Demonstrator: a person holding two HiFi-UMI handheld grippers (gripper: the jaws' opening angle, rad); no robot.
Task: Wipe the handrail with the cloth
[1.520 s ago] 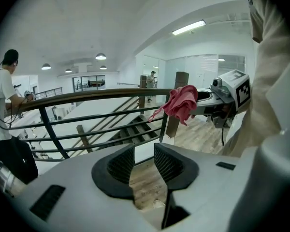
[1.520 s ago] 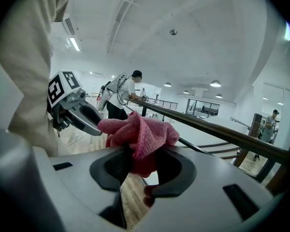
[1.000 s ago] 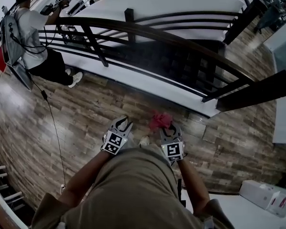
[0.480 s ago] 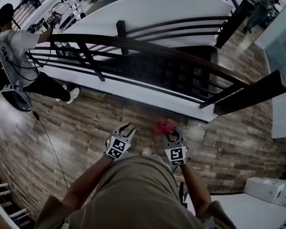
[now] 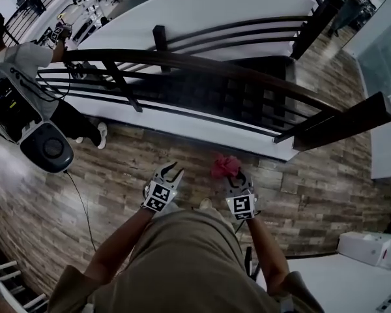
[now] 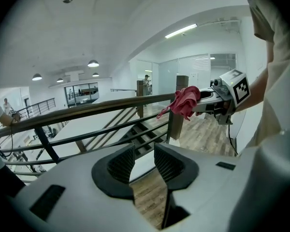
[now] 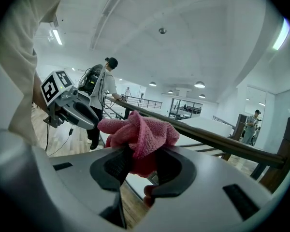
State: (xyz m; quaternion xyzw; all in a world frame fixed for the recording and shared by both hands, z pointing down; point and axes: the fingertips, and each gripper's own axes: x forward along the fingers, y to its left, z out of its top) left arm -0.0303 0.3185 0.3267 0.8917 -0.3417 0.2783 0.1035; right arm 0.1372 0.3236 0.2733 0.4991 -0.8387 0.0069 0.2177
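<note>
Fingers (image 7: pixel 117 166) of the right gripper (image 5: pixel 234 177) clamp a bunched pink cloth (image 5: pixel 225 166); left gripper (image 5: pixel 170 171) fingers stand apart, empty. Cloth hangs over the floor (image 5: pixel 150 149), well short of the handrail (image 5: pixel 202 62). Recommended: lay cloth on the rail top, then stroke along its long axis, which runs left-right, curving.

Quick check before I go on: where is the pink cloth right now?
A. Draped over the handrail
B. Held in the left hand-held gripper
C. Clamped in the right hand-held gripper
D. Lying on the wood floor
C: the right gripper view shows the pink cloth pinched in the right hand-held gripper, short of the handrail; the left hand-held gripper is open and empty.
</note>
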